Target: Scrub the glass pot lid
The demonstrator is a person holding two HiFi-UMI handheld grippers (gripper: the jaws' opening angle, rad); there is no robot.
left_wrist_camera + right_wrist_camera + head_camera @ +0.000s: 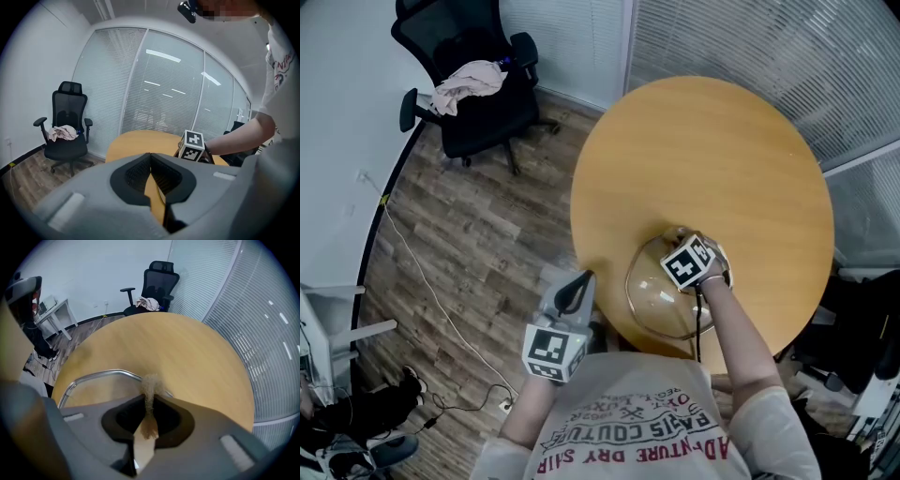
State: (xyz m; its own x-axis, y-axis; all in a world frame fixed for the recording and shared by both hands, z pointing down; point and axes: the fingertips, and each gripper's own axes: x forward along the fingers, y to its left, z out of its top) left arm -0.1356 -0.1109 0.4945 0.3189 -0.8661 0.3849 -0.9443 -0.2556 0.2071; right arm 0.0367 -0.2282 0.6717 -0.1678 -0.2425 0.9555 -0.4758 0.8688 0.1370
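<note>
Left gripper (578, 283): held off the worktop's near-left edge, above the floor (478, 244); jaws pressed together with nothing between them.
Shirt (642, 433): print reads "ADVENTURE DRY".
Glass pot lid (654, 298): clear dome with a metal rim, lying on the round wooden worktop (741, 159) at its near edge.
Right gripper (150, 397): over the lid's far side, forearm reaching forward. Jaws pinch a tan scrub pad (151, 383), whose tip is at the rim.

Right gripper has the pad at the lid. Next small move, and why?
Probably drag the pad back across the glass. The right gripper pinches it at the lid's far rim, so most glass lies nearer. The left gripper, shut and empty, hangs off the table.
</note>
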